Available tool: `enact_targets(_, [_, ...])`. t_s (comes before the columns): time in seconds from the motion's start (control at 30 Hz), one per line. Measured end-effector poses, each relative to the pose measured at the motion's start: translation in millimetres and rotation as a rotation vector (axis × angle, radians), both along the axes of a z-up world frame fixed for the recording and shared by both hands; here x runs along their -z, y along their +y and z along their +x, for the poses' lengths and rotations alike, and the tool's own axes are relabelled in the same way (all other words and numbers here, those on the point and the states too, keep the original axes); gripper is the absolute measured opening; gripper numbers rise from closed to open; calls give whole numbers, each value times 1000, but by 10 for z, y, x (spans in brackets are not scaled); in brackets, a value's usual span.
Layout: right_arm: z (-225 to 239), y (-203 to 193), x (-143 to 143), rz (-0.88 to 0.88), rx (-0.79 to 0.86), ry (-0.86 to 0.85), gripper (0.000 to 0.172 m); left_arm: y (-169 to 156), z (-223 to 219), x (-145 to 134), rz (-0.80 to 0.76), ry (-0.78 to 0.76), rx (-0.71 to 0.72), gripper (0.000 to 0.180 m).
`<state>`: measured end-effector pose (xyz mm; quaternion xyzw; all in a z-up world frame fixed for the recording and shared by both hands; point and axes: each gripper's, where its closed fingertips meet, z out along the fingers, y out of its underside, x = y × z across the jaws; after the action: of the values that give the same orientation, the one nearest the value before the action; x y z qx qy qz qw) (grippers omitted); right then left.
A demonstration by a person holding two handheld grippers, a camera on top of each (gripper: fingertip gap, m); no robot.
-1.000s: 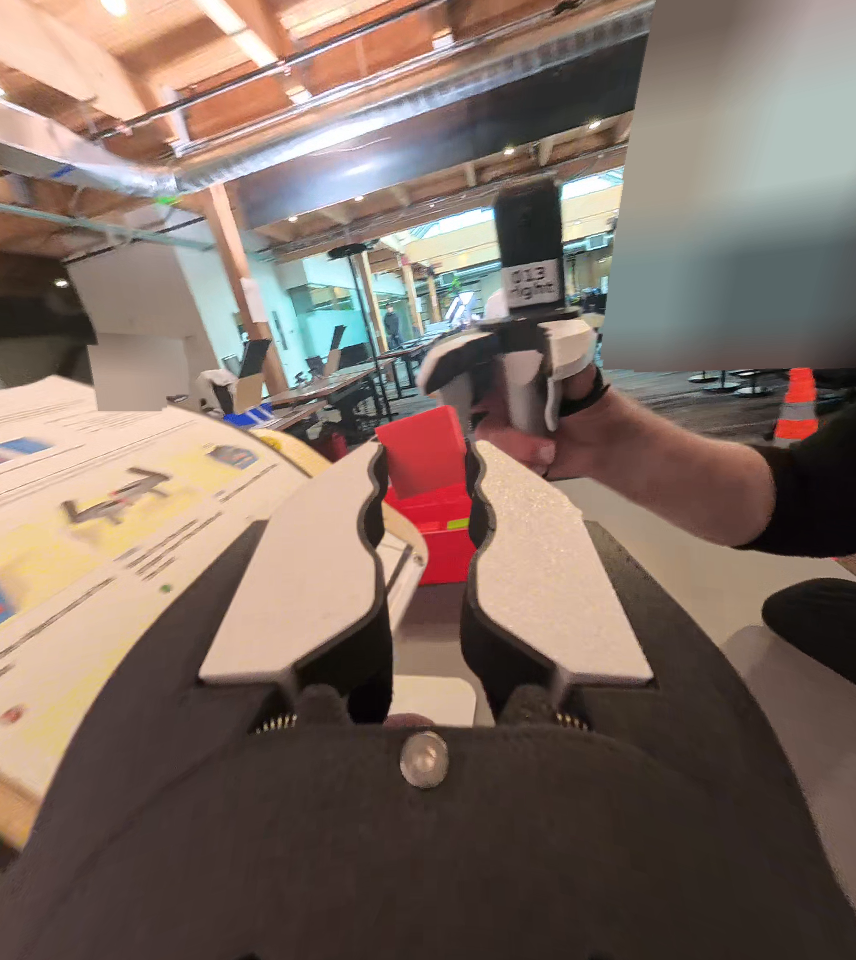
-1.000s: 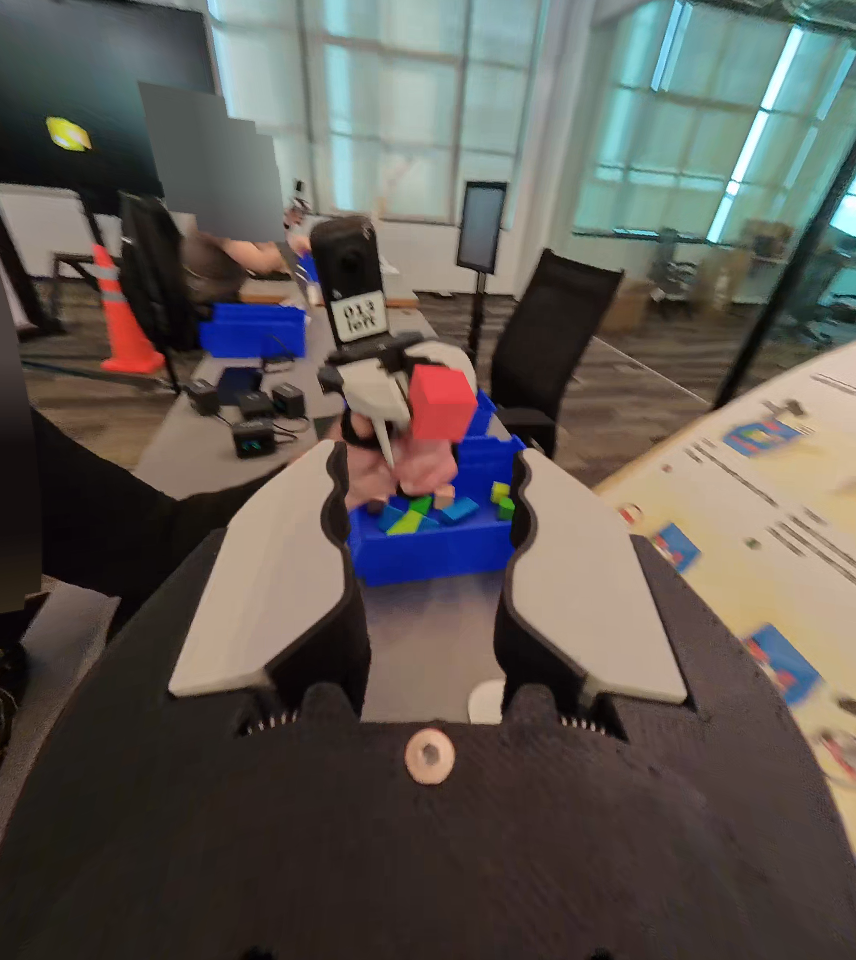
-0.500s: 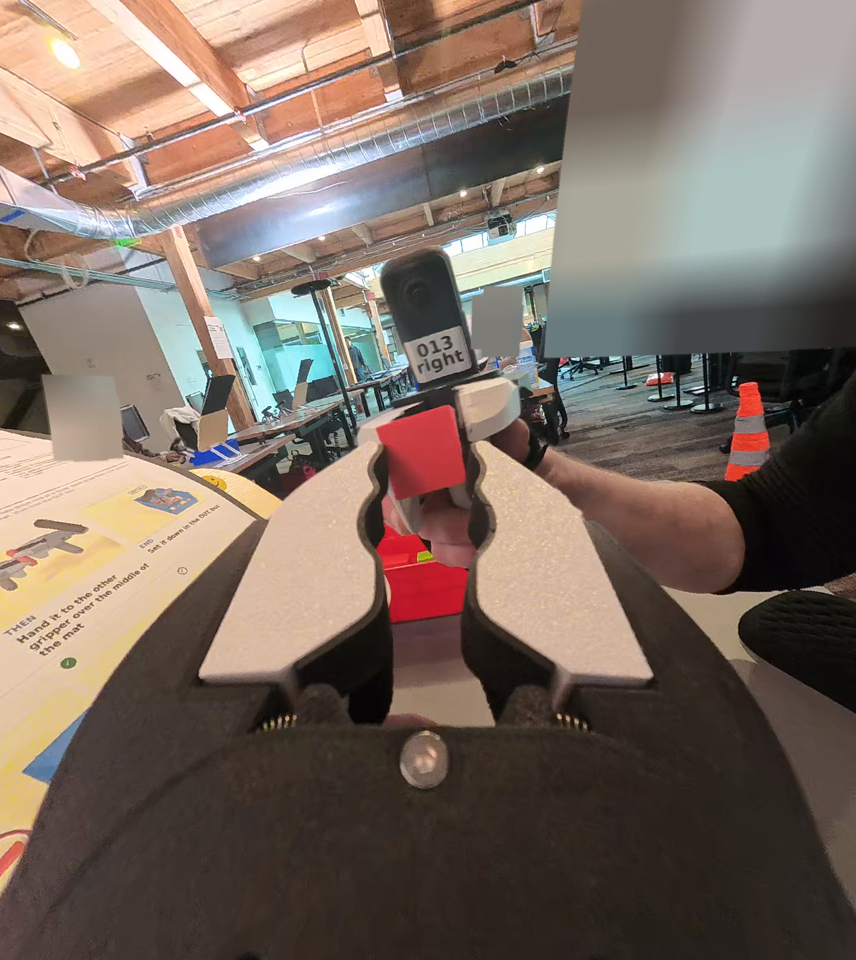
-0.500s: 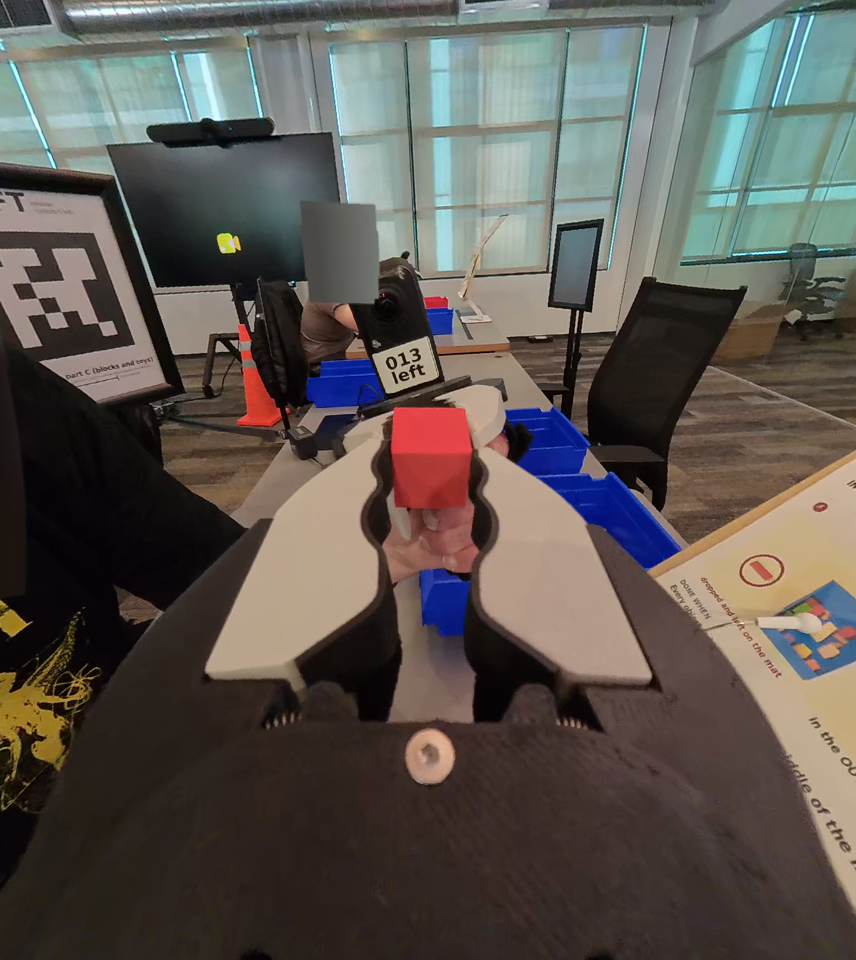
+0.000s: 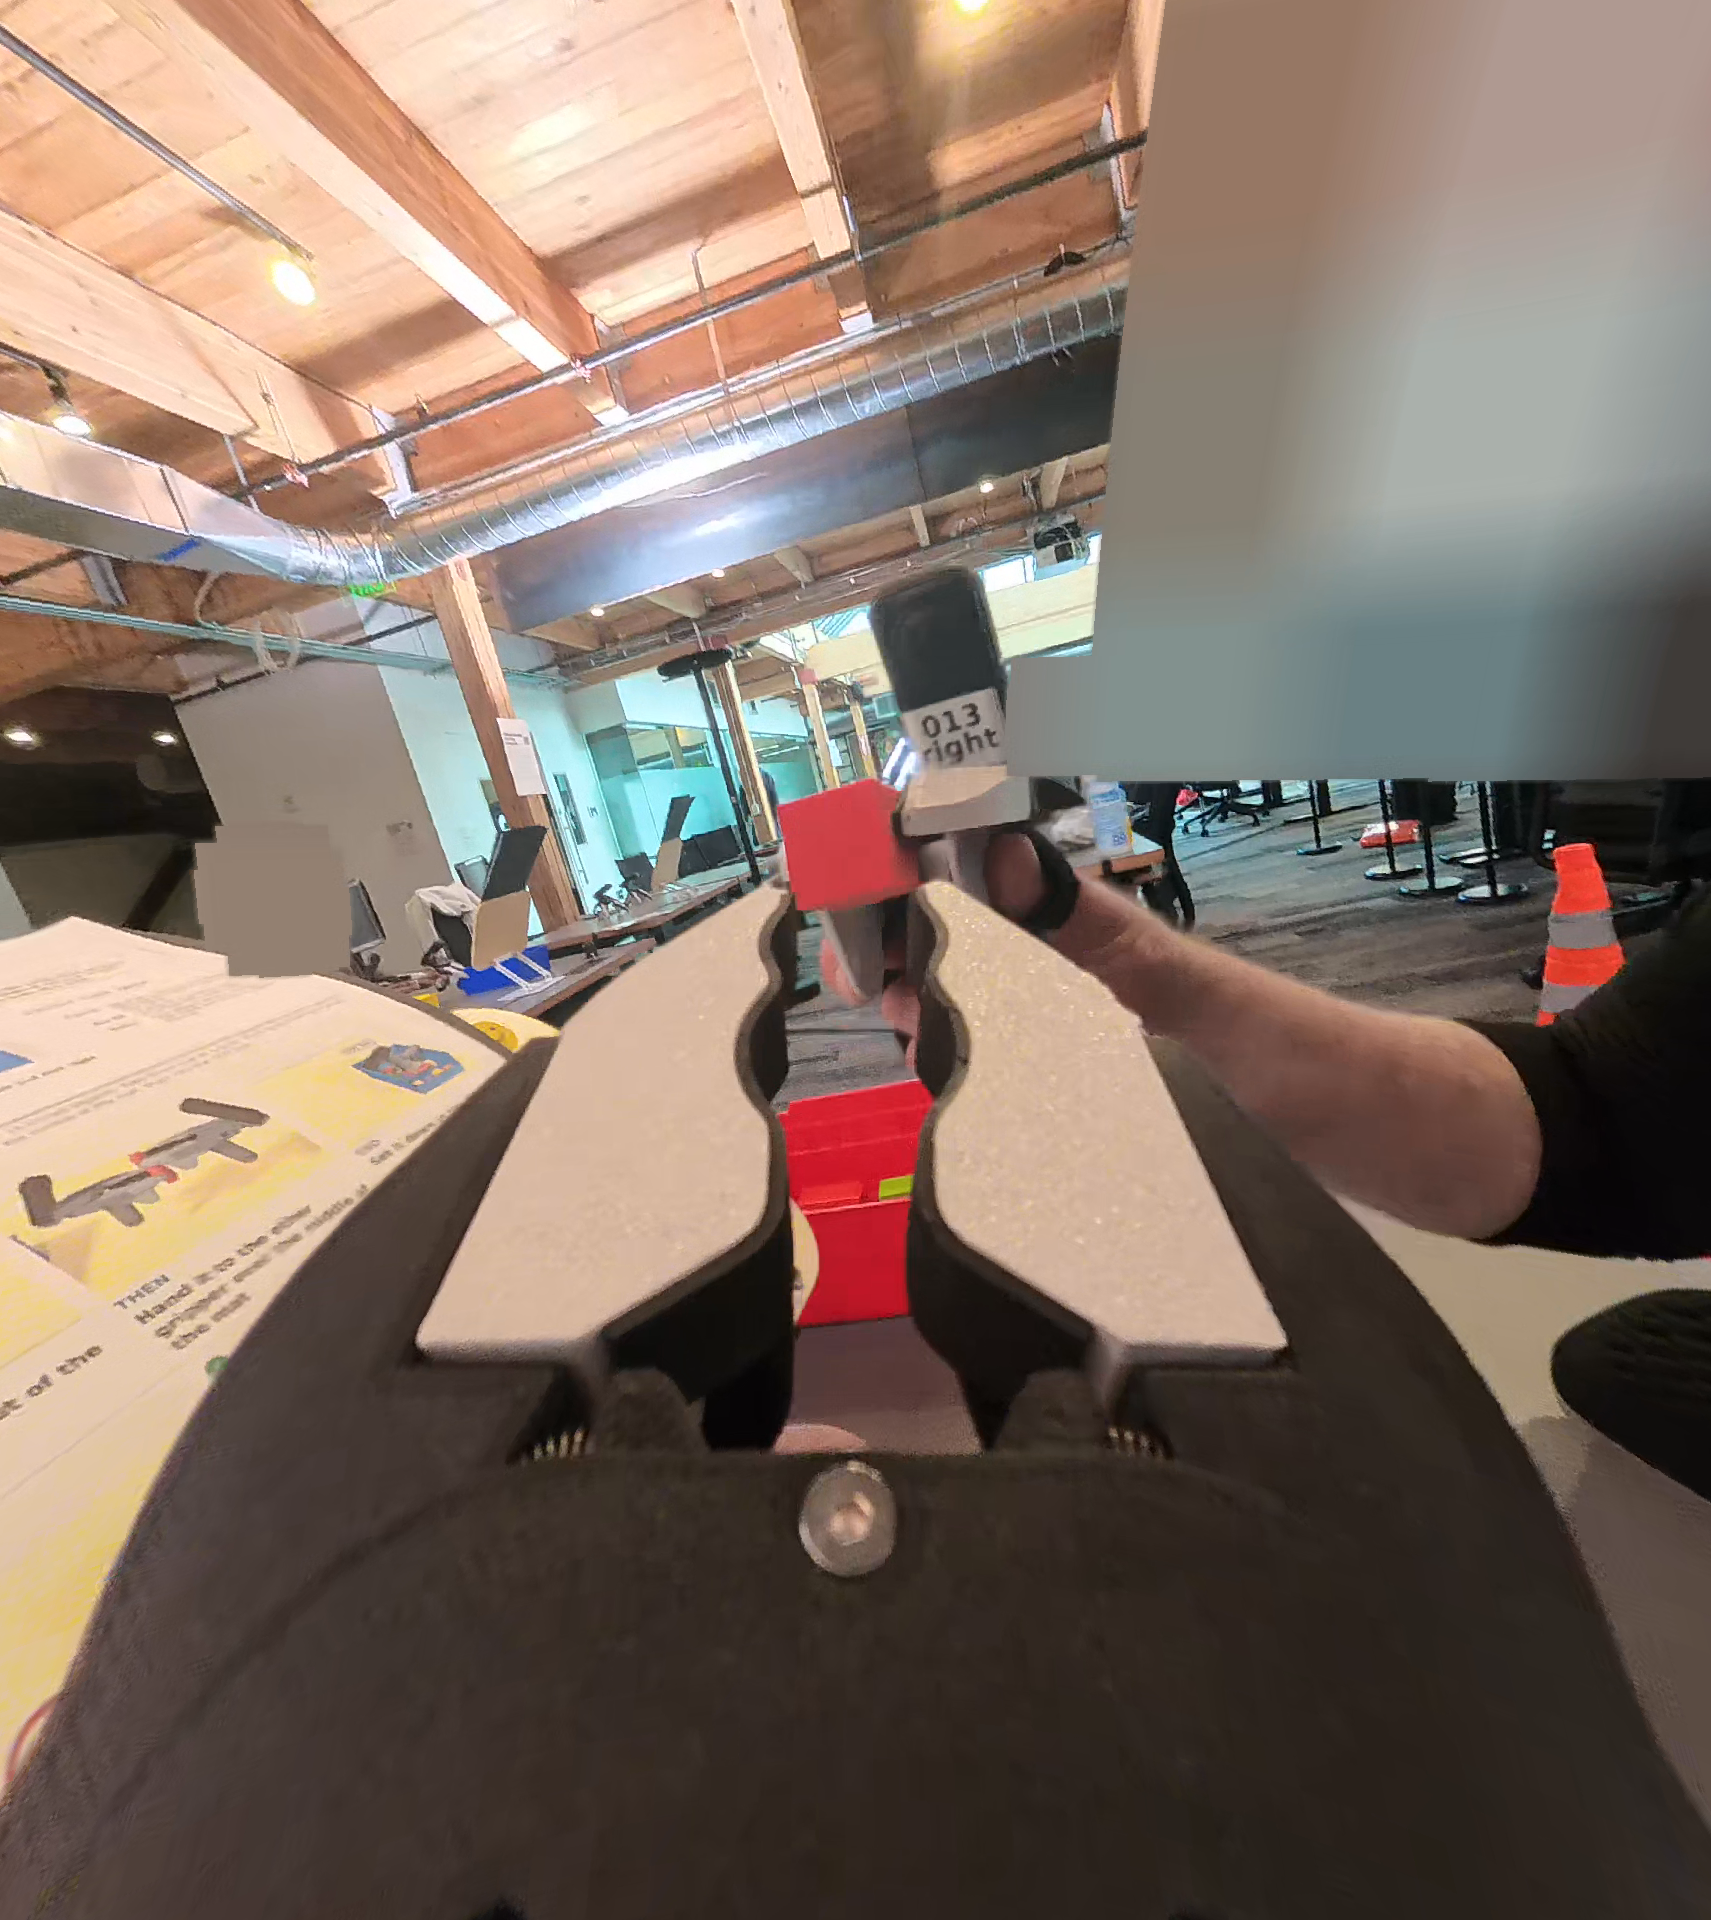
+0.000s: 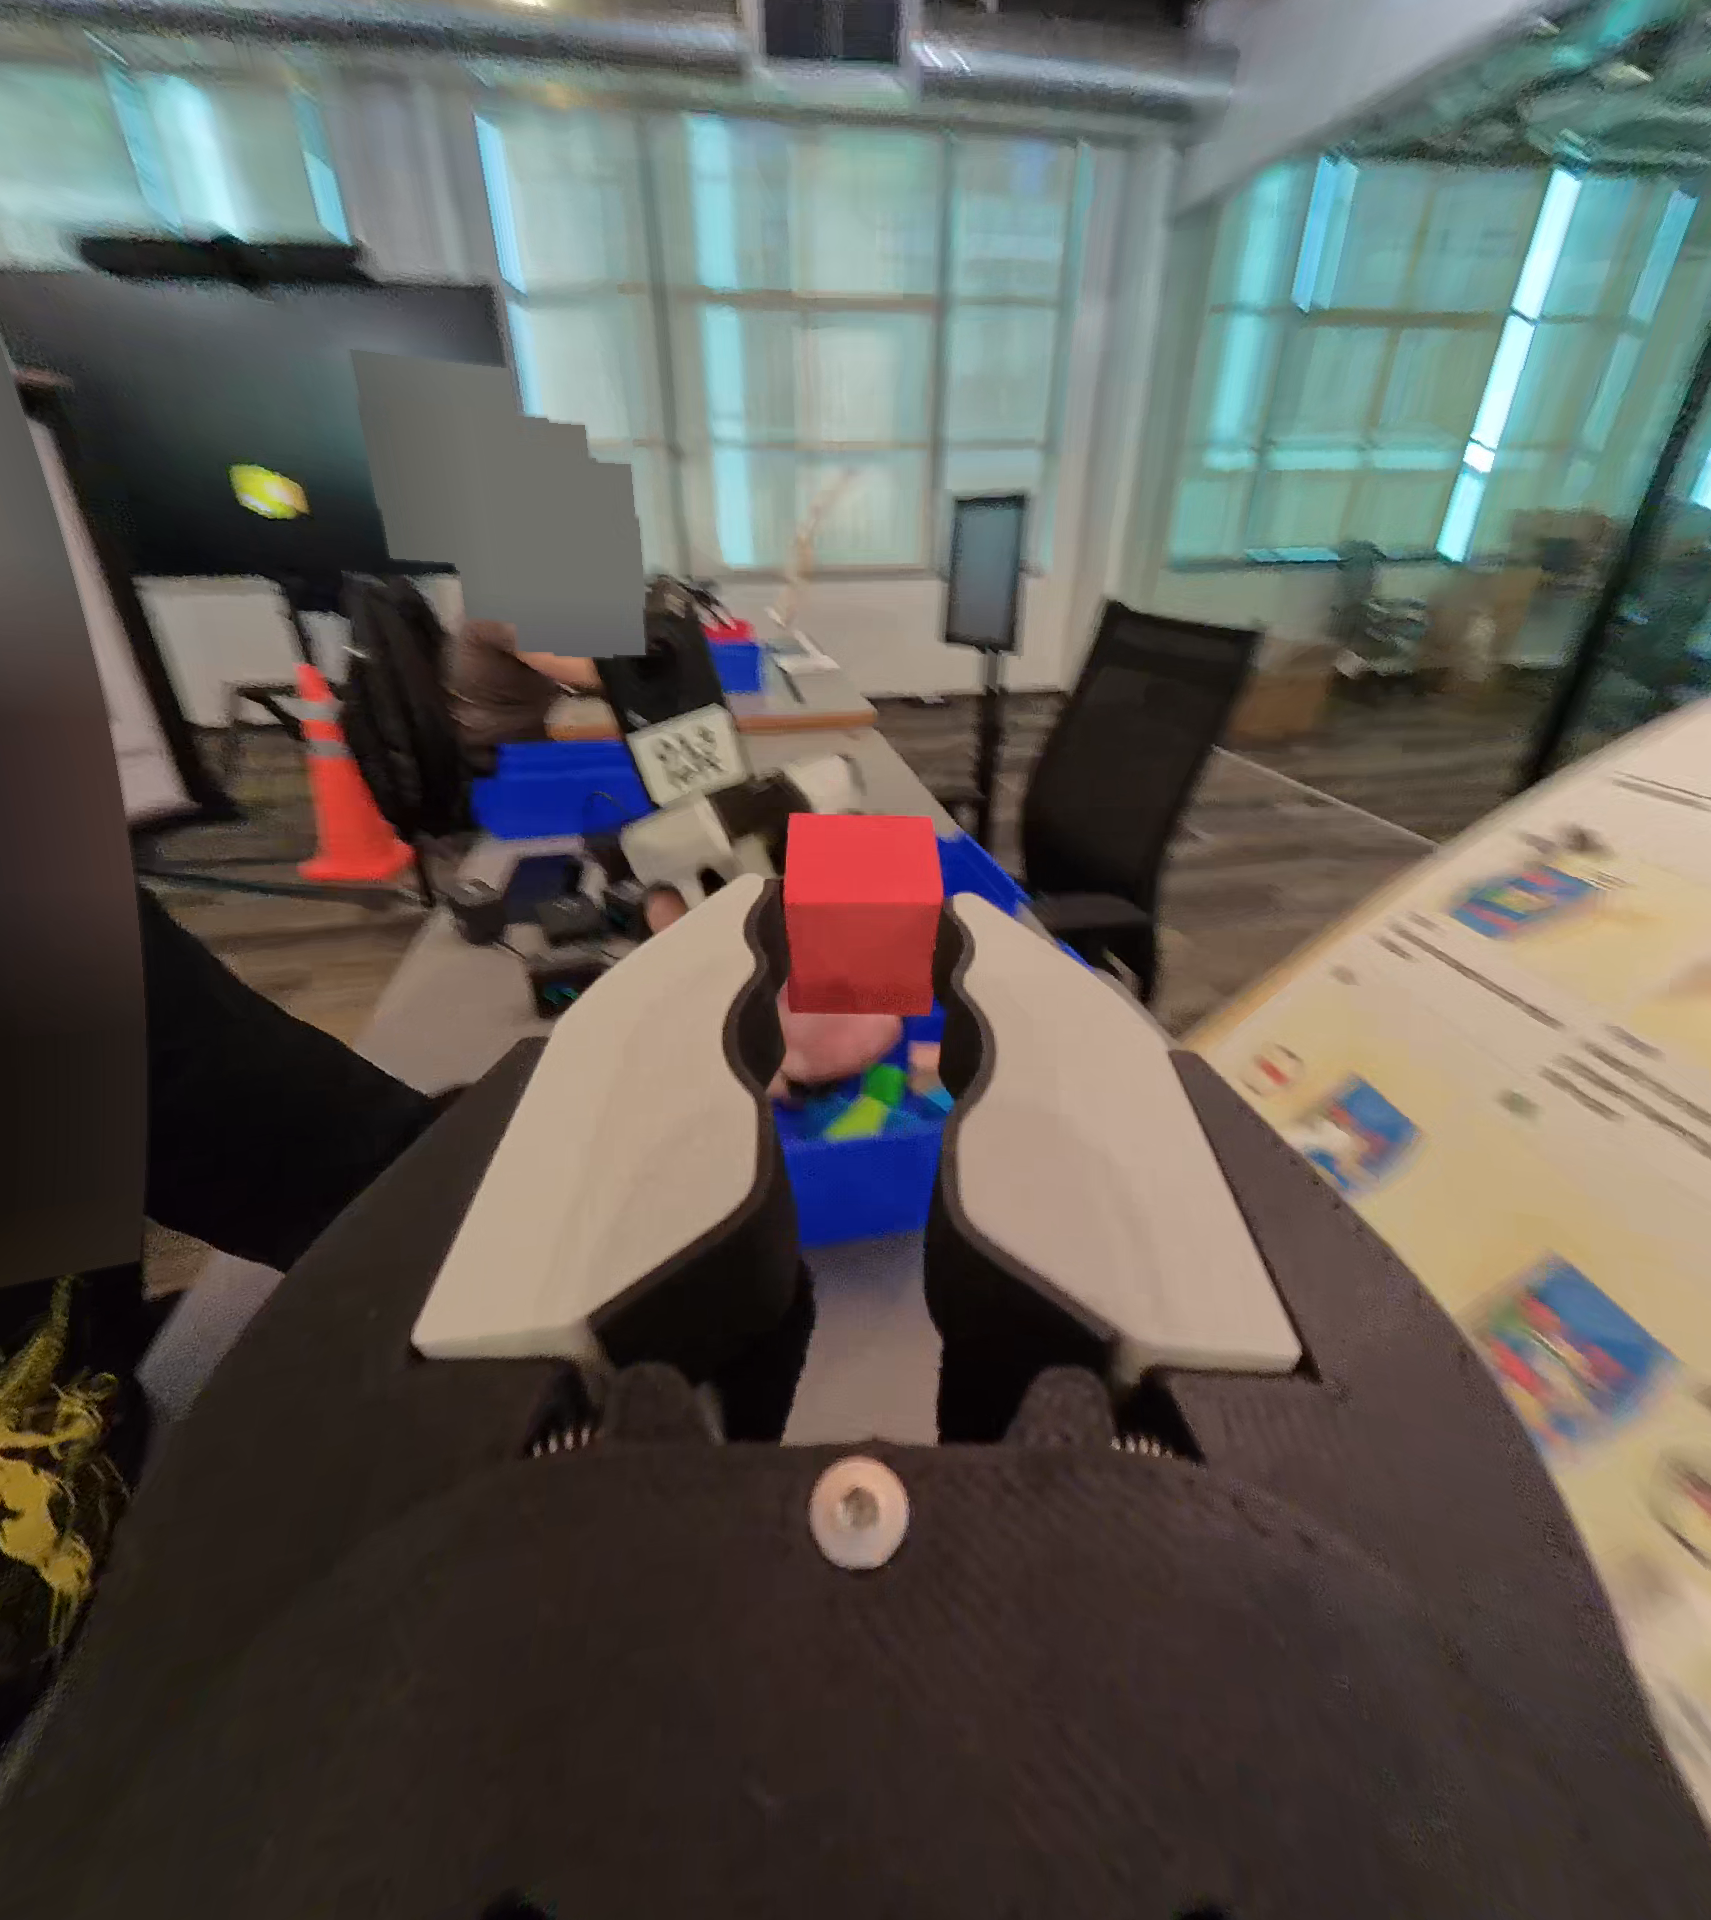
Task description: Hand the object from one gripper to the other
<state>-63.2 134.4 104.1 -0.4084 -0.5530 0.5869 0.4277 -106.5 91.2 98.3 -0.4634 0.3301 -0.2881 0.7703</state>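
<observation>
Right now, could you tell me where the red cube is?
The red cube sits clamped between the right gripper fingertips, raised above the blue bin; the left gripper has let go.

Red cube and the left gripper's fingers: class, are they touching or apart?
Apart. In the left wrist view the red cube sits above and beyond the left gripper, carried by the right gripper, whose fingers clamp it.

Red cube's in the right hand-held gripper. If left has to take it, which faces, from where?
Probably the top and bottom faces of the red cube, approached head-on from beyond the tips of the right hand-held gripper, jaws turned a quarter. Its pads press the two side faces, and the cube's upper part stands clear above the fingertips.
</observation>
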Motion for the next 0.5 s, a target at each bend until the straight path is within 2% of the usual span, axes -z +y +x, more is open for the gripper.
enact_targets(0.1, [417, 619, 155, 72, 260, -201, 25, -21, -142, -42, 19, -1, -40, 0])
enact_targets(0.13, [606, 857, 268, 80, 354, -299, 25, -16, -191, -61, 16, -12, -54, 0])
enact_targets(0.2, [1063, 1331, 565, 63, 543, -517, 25, 7, -258, -66, 2, -12, -78, 0])
enact_targets(0.3, [1867, 1892, 1167, 14, 781, -881, 25, 28, -305, -59, -1, 6, -112, 0])
enact_targets(0.4, [2499, 2206, 1693, -98, 908, -1119, 25, 52, -324, -35, -11, 33, -138, 0])
enact_targets(0.5, [2997, 2352, 2230, -217, 954, -1358, 25, 82, -325, 3, -24, 62, -158, 0])
